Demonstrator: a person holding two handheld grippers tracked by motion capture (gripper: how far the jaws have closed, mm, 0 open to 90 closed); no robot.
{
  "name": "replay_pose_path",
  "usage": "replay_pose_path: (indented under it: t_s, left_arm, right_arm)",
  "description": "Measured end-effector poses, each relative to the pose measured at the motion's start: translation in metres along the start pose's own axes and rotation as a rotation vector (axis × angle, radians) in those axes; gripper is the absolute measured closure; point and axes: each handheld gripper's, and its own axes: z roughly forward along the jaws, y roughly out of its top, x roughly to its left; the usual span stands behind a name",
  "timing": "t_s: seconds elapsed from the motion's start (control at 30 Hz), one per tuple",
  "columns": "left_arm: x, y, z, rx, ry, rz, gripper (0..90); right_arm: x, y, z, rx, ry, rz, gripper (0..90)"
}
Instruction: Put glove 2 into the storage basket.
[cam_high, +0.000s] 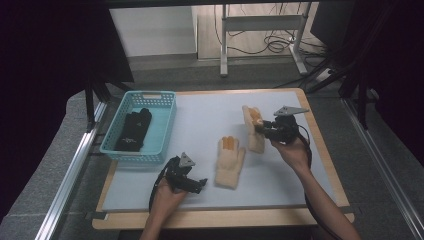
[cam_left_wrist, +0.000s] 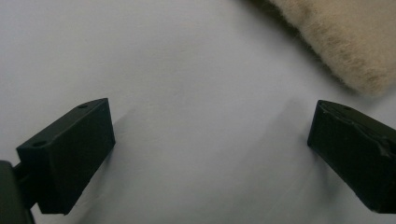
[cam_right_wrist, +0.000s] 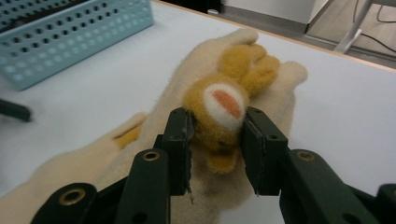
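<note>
My right gripper holds a cream fleece glove off the table at the right of centre. In the right gripper view my right gripper is shut on the glove's orange plush patch, with a pad pressed on each side. A second cream glove with orange trim lies flat on the white mat. Just to its left, my left gripper rests low on the mat. In the left gripper view my left gripper stands open over bare mat, and the glove's cuff lies beyond its right jaw.
A light blue perforated basket stands at the mat's back left with a black glove inside; its wall is far left in the right gripper view. The wooden table edge runs close behind my right hand.
</note>
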Motion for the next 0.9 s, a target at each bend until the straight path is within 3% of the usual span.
replay_pose_path:
  t_s: [0.13, 0.37, 0.43, 0.6, 0.73, 0.9]
  left_arm:
    - [0.0, 0.0, 0.0, 0.0, 0.001, 0.004, 1.0]
    - [0.0, 0.0, 0.0, -0.005, 0.002, -0.003, 1.0]
    - [0.0, 0.0, 0.0, -0.005, 0.002, -0.003, 1.0]
    - [0.0, 0.0, 0.0, -0.001, 0.002, 0.001, 1.0]
    - [0.0, 0.0, 0.0, -0.002, 0.002, 0.002, 1.0]
    - [0.0, 0.0, 0.0, -0.002, 0.002, 0.001, 1.0]
  right_arm:
    - [0.023, -0.008, -0.009, 0.011, 0.013, -0.017, 63.1]
    - [0.067, -0.021, -0.007, 0.074, 0.009, -0.037, 62.9]
    - [0.078, -0.021, -0.005, 0.084, -0.005, -0.041, 62.8]
    - [0.101, -0.025, 0.011, 0.12, 0.013, -0.056, 61.5]
    - [0.11, -0.031, 0.029, 0.148, 0.059, -0.086, 52.4]
    - [0.097, -0.026, 0.027, 0.144, 0.119, -0.112, 45.0]
